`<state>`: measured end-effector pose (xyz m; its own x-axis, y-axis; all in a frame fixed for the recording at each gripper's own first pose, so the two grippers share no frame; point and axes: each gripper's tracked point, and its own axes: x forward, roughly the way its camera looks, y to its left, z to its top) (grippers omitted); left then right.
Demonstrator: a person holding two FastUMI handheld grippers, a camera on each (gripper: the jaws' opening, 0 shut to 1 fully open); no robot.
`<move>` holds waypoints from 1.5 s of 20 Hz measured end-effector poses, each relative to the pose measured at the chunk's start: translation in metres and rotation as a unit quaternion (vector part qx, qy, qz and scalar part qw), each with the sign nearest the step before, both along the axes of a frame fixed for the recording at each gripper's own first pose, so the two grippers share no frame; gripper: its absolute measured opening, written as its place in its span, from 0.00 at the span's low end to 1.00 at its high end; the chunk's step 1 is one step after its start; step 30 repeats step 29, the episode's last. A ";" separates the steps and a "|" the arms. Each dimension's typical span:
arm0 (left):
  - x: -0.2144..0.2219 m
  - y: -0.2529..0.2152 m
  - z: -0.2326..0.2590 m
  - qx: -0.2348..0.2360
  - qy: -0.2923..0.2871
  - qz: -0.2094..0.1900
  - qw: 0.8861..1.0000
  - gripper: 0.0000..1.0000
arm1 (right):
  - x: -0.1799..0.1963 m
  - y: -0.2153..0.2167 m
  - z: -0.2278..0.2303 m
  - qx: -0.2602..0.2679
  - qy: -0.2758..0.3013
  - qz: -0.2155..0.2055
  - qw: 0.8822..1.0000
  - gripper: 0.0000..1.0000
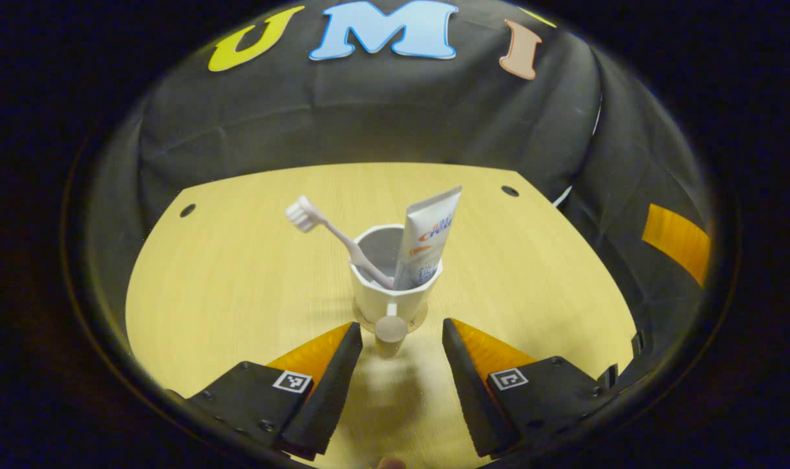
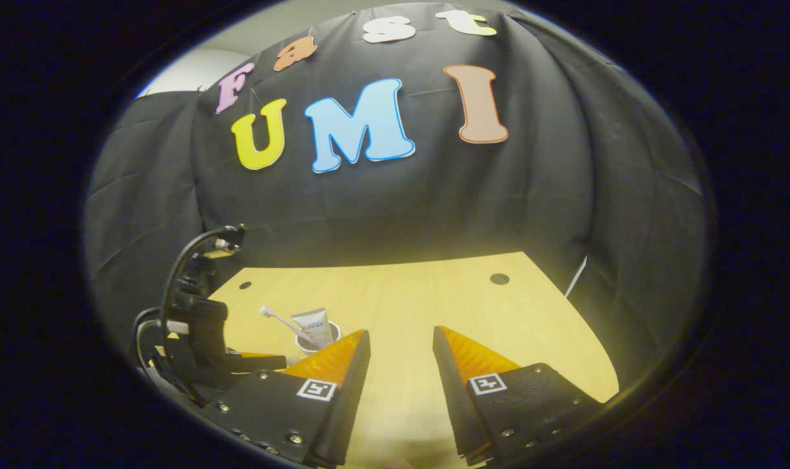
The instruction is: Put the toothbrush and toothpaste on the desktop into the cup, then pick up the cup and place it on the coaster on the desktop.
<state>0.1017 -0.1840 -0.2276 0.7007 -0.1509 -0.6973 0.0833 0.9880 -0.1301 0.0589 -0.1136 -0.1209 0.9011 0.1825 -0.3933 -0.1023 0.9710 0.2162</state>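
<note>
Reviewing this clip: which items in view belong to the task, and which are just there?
Task items: toothbrush, toothpaste, cup, coaster under the cup, left gripper, open around the cup's handle.

Just there: right gripper, open; wooden desktop.

Bare desktop all round the cup; toothbrush and toothpaste jutting above its rim.

The toothbrush and toothpaste stand in the cup, which sits on the coaster on the desktop.
</note>
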 end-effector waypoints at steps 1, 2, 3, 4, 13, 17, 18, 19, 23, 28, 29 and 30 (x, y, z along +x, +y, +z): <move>-0.003 0.004 0.012 -0.001 -0.019 0.009 1.000 0.78 | -0.003 0.003 0.005 0.001 -0.008 0.006 1.000 0.59; -0.008 0.008 0.027 0.000 -0.041 0.017 0.999 0.84 | -0.007 0.006 0.012 0.003 -0.016 0.011 1.000 0.59; -0.012 0.011 0.042 0.000 -0.067 0.026 0.997 0.84 | -0.011 0.008 0.019 0.004 -0.027 0.016 1.000 0.59; -0.015 0.015 0.054 0.001 -0.087 0.034 0.996 0.84 | -0.014 0.009 0.027 0.003 -0.038 0.019 0.999 0.59; -0.056 0.021 0.188 0.033 -0.275 0.053 0.959 0.83 | -0.032 0.006 0.075 -0.035 -0.111 0.011 0.993 0.59; -0.065 0.013 0.218 0.034 -0.311 0.045 0.949 0.83 | -0.036 0.012 0.085 -0.044 -0.135 0.015 0.990 0.59; -0.065 0.014 0.219 0.037 -0.315 0.041 0.947 0.83 | -0.039 0.016 0.085 -0.048 -0.140 0.019 0.989 0.51; -0.067 0.015 0.219 0.039 -0.318 0.040 0.946 0.85 | -0.035 0.009 0.082 -0.060 -0.138 0.012 0.989 0.66; -0.076 0.016 0.222 0.032 -0.324 0.036 0.945 0.83 | -0.043 0.022 0.085 -0.072 -0.143 0.016 0.987 0.95; -0.078 0.030 0.229 0.030 -0.334 0.041 0.941 0.83 | -0.041 0.031 0.090 -0.076 -0.149 0.013 0.986 0.95; -0.078 0.035 0.231 0.031 -0.336 0.044 0.940 0.90 | -0.040 0.034 0.090 -0.075 -0.149 0.012 0.986 0.95; -0.078 0.035 0.231 0.031 -0.336 0.044 0.940 0.90 | -0.040 0.034 0.090 -0.075 -0.149 0.012 0.986 0.95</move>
